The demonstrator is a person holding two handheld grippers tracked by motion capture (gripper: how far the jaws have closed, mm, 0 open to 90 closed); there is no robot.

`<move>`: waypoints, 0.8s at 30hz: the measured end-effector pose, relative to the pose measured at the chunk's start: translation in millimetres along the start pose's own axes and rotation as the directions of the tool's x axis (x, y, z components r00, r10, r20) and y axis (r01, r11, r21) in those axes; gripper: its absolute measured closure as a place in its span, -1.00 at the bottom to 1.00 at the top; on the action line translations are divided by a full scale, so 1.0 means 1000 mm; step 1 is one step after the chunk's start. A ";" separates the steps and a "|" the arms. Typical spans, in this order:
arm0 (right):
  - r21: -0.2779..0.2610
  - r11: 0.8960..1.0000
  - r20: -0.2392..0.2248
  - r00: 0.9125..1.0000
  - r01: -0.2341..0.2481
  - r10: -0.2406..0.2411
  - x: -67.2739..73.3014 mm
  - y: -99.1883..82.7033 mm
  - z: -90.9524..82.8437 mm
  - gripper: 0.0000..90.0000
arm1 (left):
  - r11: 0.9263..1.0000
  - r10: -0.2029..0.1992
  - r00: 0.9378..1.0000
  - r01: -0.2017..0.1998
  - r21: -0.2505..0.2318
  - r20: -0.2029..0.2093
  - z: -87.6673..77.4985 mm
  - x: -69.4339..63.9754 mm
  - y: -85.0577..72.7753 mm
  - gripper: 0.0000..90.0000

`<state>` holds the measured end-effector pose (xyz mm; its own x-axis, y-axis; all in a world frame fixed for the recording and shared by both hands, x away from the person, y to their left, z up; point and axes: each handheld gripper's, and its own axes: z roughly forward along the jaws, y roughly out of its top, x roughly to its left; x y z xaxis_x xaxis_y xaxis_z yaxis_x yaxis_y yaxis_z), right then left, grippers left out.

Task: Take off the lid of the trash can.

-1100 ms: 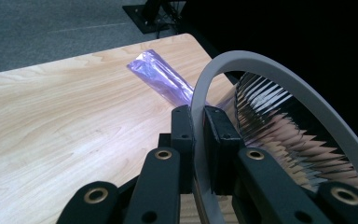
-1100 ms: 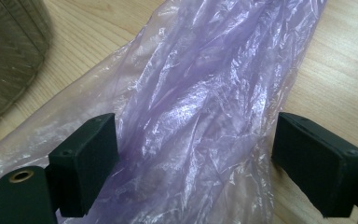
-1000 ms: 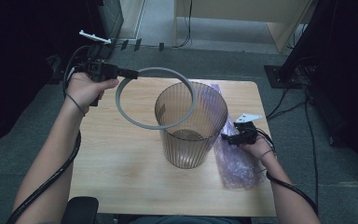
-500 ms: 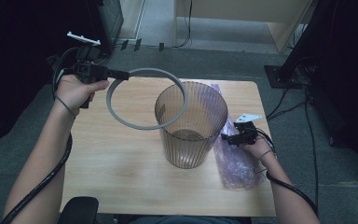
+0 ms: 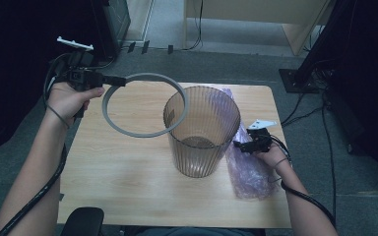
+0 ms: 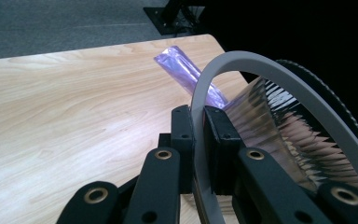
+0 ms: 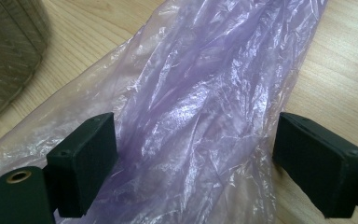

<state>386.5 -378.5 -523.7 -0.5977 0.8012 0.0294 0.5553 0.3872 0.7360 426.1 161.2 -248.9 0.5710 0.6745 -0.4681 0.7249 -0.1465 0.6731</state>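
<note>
Honestly, the ribbed bin (image 5: 202, 130) in the middle of the table (image 5: 128, 167) could tip if you swing that grey ring (image 5: 142, 104), which hangs beside its rim, pinched tight at one edge by your left gripper (image 5: 109, 80). Meanwhile your right gripper (image 7: 193, 154) is wide open over the purple bag (image 7: 200, 102) just right of the bin, gripping nothing, so a shallow close may just skid off the slippery film.

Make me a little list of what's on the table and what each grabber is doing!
table: light wood
bin: ribbed, see-through, upright, no bag in it
ring: grey, held up in the air beside the bin
bag: purple plastic, lying flat right of the bin
left gripper: shut on the ring
right gripper: open, jaws either side of the bag
</note>
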 end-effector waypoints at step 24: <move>-0.001 1.000 -0.001 1.000 -0.001 0.001 0.000 0.000 0.000 -0.70 | 0.999 -0.039 0.999 0.039 -0.017 -0.024 -0.017 0.020 -0.015 0.85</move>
<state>386.5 -378.5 -523.7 -0.5976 0.8012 0.0303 0.5553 0.3862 0.7365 419.6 189.2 -258.4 0.5327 0.6968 -0.4802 0.7399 -0.1081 0.6640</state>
